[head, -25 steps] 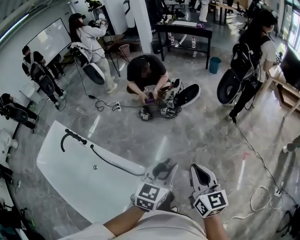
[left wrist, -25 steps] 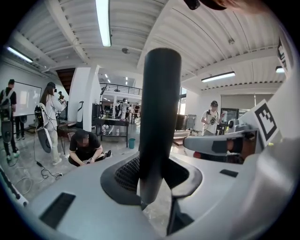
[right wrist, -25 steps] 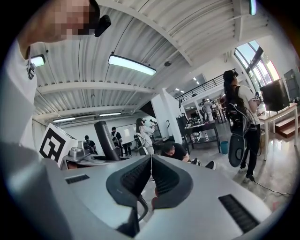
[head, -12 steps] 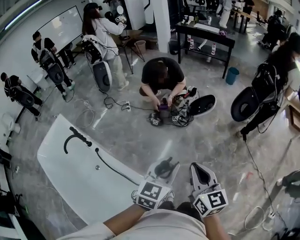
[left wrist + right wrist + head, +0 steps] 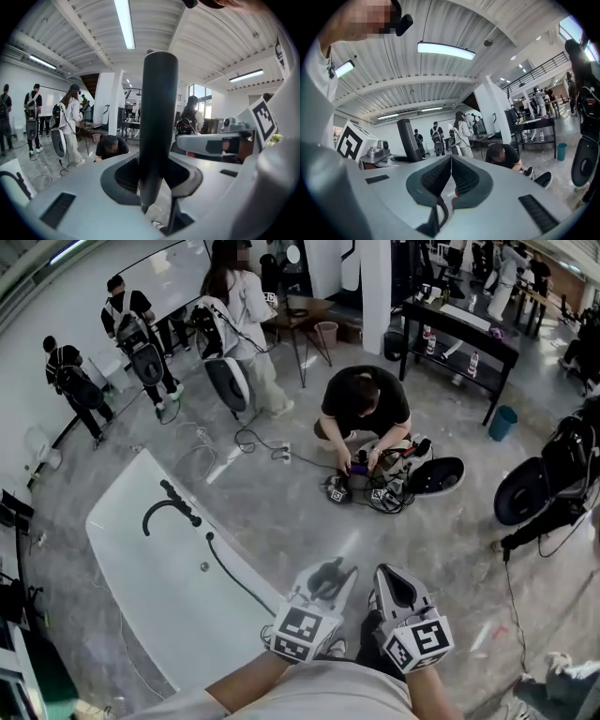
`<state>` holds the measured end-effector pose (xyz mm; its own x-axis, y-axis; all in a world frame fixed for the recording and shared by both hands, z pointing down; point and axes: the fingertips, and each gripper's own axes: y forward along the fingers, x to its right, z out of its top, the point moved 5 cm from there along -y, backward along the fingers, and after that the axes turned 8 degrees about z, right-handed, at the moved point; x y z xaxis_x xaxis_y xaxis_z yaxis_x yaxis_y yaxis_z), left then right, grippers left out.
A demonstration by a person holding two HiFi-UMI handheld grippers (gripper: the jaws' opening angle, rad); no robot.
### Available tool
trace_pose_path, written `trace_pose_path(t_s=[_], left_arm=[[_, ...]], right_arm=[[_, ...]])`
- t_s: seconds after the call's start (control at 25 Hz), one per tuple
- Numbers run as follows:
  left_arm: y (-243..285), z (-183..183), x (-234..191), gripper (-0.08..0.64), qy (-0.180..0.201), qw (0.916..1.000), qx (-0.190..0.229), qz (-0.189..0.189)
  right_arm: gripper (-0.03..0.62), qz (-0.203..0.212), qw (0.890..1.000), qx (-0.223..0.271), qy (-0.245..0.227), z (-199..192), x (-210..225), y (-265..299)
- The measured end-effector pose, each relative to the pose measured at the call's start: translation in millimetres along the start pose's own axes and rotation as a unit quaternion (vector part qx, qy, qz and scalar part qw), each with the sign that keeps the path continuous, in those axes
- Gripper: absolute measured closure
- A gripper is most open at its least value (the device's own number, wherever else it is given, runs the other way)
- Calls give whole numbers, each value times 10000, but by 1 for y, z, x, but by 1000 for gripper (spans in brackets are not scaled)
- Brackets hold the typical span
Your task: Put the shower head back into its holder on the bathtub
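L claw (image 5: 324, 583) just left of R claw (image 5: 395, 583), side by side, apart. Shower head (image 5: 159, 117) between L claw jaws. Hose (image 5: 239, 579) runs from L claw left-fwd onto bathtub (image 5: 117, 554). Tub on floor, left of both claws; tap fitting (image 5: 169, 507) on tub's far part. Crouching person (image 5: 364, 407) ahead of claws, well apart; gear pile (image 5: 375, 493) on floor betw. person & claws. Table (image 5: 459, 322) behind person, ahead-right of claws. Bucket (image 5: 502, 420) on floor by table's right end. Standing ppl (image 5: 246, 306) far ahead-left, beyond tub.
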<state>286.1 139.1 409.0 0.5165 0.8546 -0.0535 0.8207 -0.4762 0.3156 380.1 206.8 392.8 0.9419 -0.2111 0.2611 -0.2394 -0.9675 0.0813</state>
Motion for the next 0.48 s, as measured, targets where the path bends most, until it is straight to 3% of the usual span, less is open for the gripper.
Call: trace_pose_path(t_s=[0.24,0.48], left_arm=[[29,10,-31,443,-149,9979,-59,629],[64,29,-63,443,-414,9900,-88,1343]], right_arm=[[577,667,9976,-202,53,7,32,51],[577,1386,9891,-486,47,25,69,107]])
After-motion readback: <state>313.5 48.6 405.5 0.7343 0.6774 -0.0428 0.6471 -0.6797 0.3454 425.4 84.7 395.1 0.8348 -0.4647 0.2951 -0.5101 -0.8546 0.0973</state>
